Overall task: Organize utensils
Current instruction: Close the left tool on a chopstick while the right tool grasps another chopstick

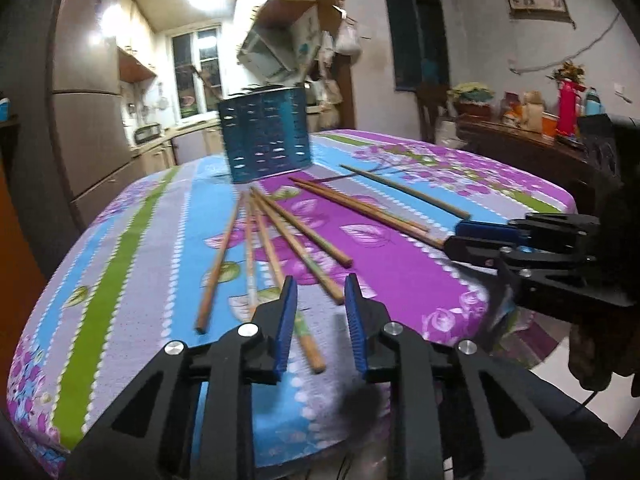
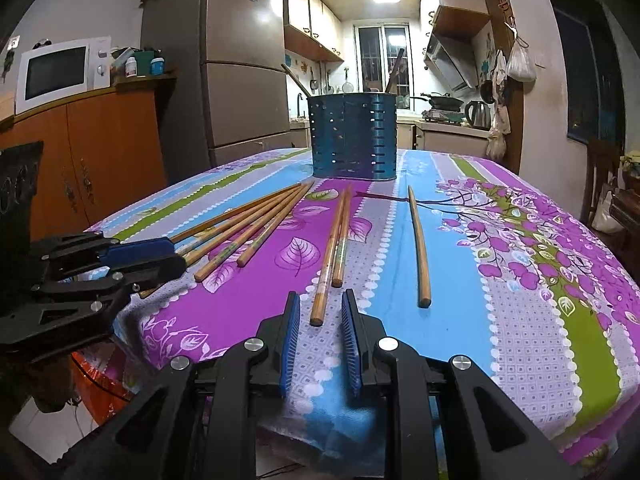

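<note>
Lying: chopsticks (image 1: 276, 240) are fanned on the cloth (image 1: 400, 276), long axes running toward the holder (image 1: 265, 138) at the far side.
Left gripper (image 1: 320, 292): narrowly parted, pinching nothing; one chopstick's near end is straddled (contact not seen).
Right gripper (image 2: 320, 308): narrowly parted, empty; a pair (image 2: 334, 248) is found just ahead.
Nearer hand: left, for the fan.

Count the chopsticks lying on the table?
8. Five wooden chopsticks fan out on the left, two lie paired in the middle, one alone on the right. The blue slotted metal holder may hide more.
</note>
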Demonstrator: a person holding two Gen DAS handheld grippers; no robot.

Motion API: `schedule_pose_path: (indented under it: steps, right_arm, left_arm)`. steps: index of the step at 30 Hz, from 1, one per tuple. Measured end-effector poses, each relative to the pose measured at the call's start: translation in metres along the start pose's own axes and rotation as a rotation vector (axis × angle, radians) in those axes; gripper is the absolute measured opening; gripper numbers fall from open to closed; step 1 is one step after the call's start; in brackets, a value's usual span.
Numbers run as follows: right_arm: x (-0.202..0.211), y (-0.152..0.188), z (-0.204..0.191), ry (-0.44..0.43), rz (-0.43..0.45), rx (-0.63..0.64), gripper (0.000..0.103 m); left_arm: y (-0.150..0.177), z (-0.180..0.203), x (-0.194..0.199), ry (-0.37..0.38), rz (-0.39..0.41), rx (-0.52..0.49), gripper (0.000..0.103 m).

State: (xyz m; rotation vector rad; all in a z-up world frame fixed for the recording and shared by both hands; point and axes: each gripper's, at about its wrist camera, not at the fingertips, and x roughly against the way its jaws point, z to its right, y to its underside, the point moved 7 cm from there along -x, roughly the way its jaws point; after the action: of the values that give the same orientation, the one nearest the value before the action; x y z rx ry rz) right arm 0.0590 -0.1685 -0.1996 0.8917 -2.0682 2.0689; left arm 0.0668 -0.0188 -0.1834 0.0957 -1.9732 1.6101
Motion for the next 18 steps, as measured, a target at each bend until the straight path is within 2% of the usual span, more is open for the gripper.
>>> schedule_pose_path:
  steps: [6,13,18]
  right_arm:
    - [0.0,0.002,0.001,-0.002,-0.001,0.002,0.023]
    - [0.002,0.004,-0.001,0.008,0.009,0.006,0.023]
    - [-0.002,0.005,-0.004,0.008,0.017,0.019,0.016]
  left_arm:
    - [0.022,-0.008,0.013,-0.029,-0.037,0.016,0.023]
    - [0.022,-0.009,0.012,-0.039,-0.011,0.004,0.023]
    - [0.023,-0.006,0.011,-0.032,0.008,0.008,0.018]
